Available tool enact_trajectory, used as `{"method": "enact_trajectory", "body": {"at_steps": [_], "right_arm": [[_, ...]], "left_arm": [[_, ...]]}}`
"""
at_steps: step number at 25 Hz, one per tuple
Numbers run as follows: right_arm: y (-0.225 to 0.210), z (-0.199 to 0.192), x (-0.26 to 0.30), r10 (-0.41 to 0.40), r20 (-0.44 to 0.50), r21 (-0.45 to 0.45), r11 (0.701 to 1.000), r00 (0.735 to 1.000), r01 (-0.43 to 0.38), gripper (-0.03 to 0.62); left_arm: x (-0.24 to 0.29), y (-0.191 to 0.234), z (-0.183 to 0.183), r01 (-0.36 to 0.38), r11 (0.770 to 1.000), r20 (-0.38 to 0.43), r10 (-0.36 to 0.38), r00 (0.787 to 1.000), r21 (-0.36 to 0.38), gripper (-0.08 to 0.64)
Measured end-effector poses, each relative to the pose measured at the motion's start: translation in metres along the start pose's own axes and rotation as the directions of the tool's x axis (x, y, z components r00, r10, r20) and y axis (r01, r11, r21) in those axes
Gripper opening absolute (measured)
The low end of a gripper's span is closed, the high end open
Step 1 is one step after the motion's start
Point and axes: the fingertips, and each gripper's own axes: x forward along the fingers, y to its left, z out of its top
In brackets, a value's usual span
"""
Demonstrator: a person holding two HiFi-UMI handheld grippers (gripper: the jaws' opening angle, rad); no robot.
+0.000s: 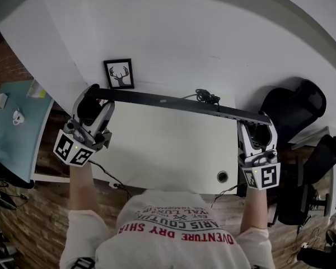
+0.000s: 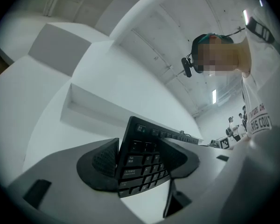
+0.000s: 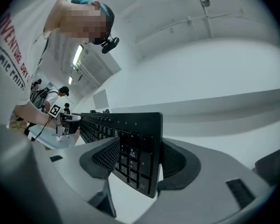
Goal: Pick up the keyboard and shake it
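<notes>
The keyboard (image 1: 173,101) is black, slim and full-size. In the head view it shows almost edge-on, as a thin dark bar running from the upper left down a little toward the right, across the far side of the white desk (image 1: 168,150). A dark cable (image 1: 207,97) bunches just behind its middle.

The left gripper (image 1: 98,100) clamps the bar's left end. In the left gripper view the keyboard (image 2: 140,164) stands tilted between the two ribbed pads, with white lettering on the Esc, Tab and nearby keys, and its key rows run off toward the right of the frame.

The right gripper (image 1: 256,126) grips the right end. In the right gripper view the number-pad end of the keyboard (image 3: 135,148) sits between the pads, held wide by the board's depth, and the rows stretch away to the left.

A framed antler picture (image 1: 119,74) stands above the keyboard's left end, and a black chair (image 1: 294,111) is at the right.
</notes>
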Motion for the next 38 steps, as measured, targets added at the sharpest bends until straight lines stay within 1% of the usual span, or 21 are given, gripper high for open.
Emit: {"method": "enact_trajectory", "body": {"at_steps": [5, 9, 14, 19, 22, 27, 30, 34, 38], "right_arm": [[-0.015, 0.0, 0.002, 0.042, 0.033, 0.046, 0.998, 0.999, -0.043, 0.267], [-0.027, -0.002, -0.001, 0.072, 0.036, 0.079, 0.994, 0.997, -0.075, 0.273], [-0.03, 0.0, -0.005, 0.09, 0.051, 0.082, 0.992, 0.995, -0.094, 0.275], [-0.028, -0.007, -0.014, 0.105, 0.027, 0.091, 0.99, 0.994, -0.107, 0.275], [-0.026, -0.01, -0.016, 0.102, 0.01, 0.086, 0.991, 0.995, -0.102, 0.275], [-0.023, -0.011, -0.012, 0.117, -0.006, 0.08, 0.99, 0.993, -0.116, 0.275], [-0.02, -0.015, -0.012, 0.121, -0.03, 0.092, 0.989, 0.992, -0.118, 0.275], [-0.009, -0.04, -0.016, 0.134, -0.117, 0.138, 0.983, 0.984, -0.118, 0.274], [0.008, -0.08, -0.026, 0.152, -0.225, 0.199, 0.974, 0.962, -0.108, 0.273]], "left_arm": [[0.0, -0.025, 0.024, 0.006, 0.996, 0.026, -0.008, 1.0, 0.091, 0.264], [-0.001, -0.049, 0.034, -0.02, 0.987, 0.038, 0.014, 0.999, 0.16, 0.264], [-0.007, -0.07, 0.043, -0.055, 0.971, 0.066, 0.041, 0.997, 0.231, 0.265], [-0.012, -0.089, 0.051, -0.039, 0.958, 0.076, 0.018, 0.997, 0.286, 0.265], [-0.013, -0.085, 0.045, -0.041, 0.963, 0.062, 0.025, 0.998, 0.268, 0.265], [-0.018, -0.079, 0.039, -0.056, 0.972, 0.051, 0.045, 0.998, 0.23, 0.265], [-0.019, -0.072, 0.03, -0.07, 0.979, 0.033, 0.064, 0.997, 0.194, 0.265], [-0.028, -0.057, 0.001, -0.106, 0.988, -0.036, 0.111, 0.993, 0.117, 0.265], [-0.043, -0.043, -0.044, -0.146, 0.989, -0.144, 0.149, 0.978, 0.033, 0.267]]}}
